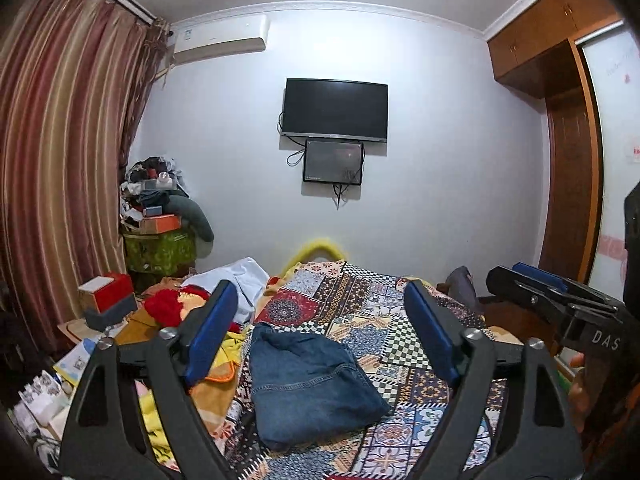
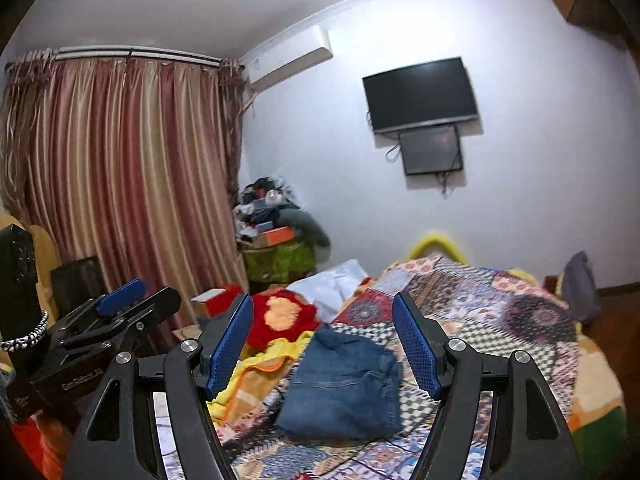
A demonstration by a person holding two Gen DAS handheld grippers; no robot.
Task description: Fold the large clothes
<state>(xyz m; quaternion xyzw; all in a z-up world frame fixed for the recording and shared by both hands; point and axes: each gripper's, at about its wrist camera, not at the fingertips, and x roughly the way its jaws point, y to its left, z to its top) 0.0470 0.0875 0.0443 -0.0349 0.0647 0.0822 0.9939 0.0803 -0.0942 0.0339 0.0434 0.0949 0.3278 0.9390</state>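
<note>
A folded pair of blue jeans [image 1: 312, 384] [image 2: 344, 388] lies on the patchwork bed cover [image 1: 360, 292] [image 2: 500, 308]. My left gripper [image 1: 321, 292] is held above the near side of the bed, open, with nothing between its blue pads [image 1: 212, 332]; the jeans show in the gap, well below and ahead. My right gripper [image 2: 323, 300] is raised the same way and also open and empty. Each gripper shows at the edge of the other's view: the right gripper [image 1: 536, 280] at the far right, the left gripper [image 2: 120, 296] at the far left. Both point roughly level across the room.
A red and yellow blanket [image 2: 280, 316] and a white cloth [image 1: 248, 280] lie bunched left of the jeans. A bedside table holds a red box [image 1: 108, 292]. Clutter [image 1: 156, 200] is piled in the corner by the striped curtain [image 1: 60, 160]. A wardrobe [image 1: 568, 160] stands on the right.
</note>
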